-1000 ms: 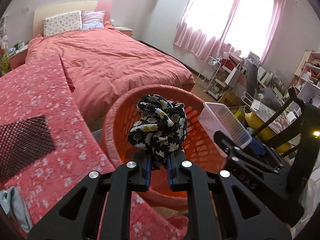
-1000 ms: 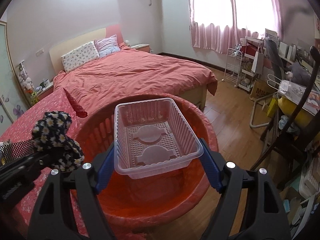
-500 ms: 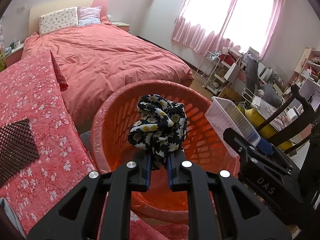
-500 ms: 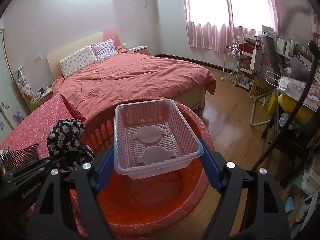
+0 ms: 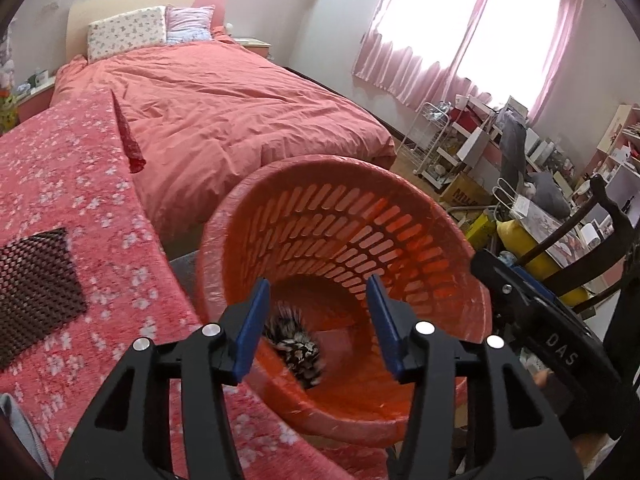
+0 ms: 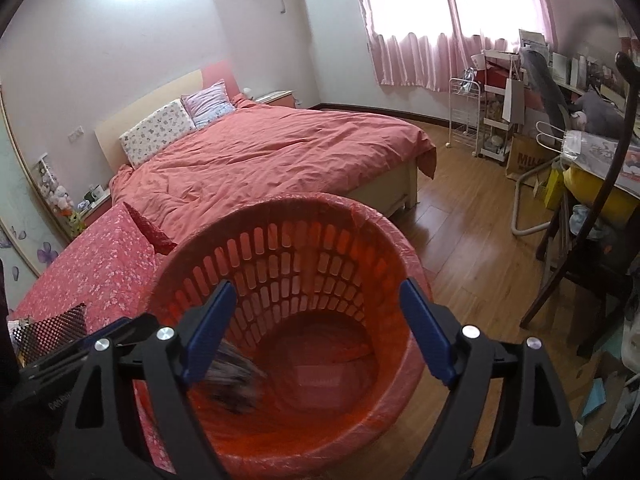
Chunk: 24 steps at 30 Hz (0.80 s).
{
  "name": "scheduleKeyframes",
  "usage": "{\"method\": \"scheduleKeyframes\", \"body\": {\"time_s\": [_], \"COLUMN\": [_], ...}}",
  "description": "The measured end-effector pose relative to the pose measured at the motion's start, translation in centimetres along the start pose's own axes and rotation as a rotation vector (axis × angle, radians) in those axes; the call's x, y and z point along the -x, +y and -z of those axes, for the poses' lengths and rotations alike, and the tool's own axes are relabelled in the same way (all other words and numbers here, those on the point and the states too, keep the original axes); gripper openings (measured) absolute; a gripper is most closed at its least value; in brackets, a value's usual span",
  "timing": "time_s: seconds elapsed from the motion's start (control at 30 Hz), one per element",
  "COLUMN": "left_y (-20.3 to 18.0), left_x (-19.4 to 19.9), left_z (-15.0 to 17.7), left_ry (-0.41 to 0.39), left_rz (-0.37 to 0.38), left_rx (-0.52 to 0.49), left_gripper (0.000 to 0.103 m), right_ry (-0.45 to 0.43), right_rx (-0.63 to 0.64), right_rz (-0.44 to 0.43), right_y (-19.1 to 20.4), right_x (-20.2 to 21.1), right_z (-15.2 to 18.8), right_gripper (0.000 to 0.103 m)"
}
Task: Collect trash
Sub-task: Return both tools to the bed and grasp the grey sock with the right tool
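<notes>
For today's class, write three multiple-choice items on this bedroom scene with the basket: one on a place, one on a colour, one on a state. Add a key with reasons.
1. Where is the black floral cloth?
A. On the bed
B. Inside the basket
C. On the wooden floor

2. What colour is the slotted basket?
A. Orange-red
B. Blue
C. White

3. How do the jaws of the left gripper stand?
A. Clamped on the cloth
B. Clamped on the basket rim
C. Apart, gripping nothing

Key:
1 B: the cloth shows blurred low inside the basket walls in both wrist views.
2 A: its wall and rim are orange-red throughout.
3 C: the blue pads stand apart and are opening, with the cloth below them, not pressed. The right gripper is likewise opening, with nothing between its pads.
</notes>
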<state>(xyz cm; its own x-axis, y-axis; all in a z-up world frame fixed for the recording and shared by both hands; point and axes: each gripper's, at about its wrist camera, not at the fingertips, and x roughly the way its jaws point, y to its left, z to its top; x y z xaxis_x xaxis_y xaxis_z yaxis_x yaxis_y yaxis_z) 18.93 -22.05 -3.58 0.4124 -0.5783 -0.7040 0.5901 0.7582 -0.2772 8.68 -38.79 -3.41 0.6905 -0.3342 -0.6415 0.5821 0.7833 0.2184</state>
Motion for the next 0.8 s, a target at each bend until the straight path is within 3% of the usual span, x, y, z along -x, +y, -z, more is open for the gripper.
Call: {"method": "scheduleKeyframes", "body": {"time_s": [0.13,0.33,0.57,0.8], "left_y": [0.7,1.9,5.8,11.5], "left_x": [1.5,5.3,11.4,18.0], "left_z": [0.5,1.9,4.4,7.4], "left_ry": [-0.013,-0.053,-0.104,-0.193], "left_rz": [-0.037,-0.117,-0.244,-0.401], "left_rx": [0.005,-0.004,0.070,0.194], "left_gripper": [0.050,0.050,0.052,0.052], "right_ry": [-0.016,-0.036,-0.027,0.042], "right_rx": [0.038,0.086,0.189,0.293], "right_rz": [0.023,-0.009,-0.125,-0.283], "right_y": [0.7,2.9,8.7,16.1], "right_x": [1.1,3.4,6.9,8.8], "right_z": [0.3,0.7,2.7,6.2], "right_gripper": [0.082,0.082,0.074,0.058]}}
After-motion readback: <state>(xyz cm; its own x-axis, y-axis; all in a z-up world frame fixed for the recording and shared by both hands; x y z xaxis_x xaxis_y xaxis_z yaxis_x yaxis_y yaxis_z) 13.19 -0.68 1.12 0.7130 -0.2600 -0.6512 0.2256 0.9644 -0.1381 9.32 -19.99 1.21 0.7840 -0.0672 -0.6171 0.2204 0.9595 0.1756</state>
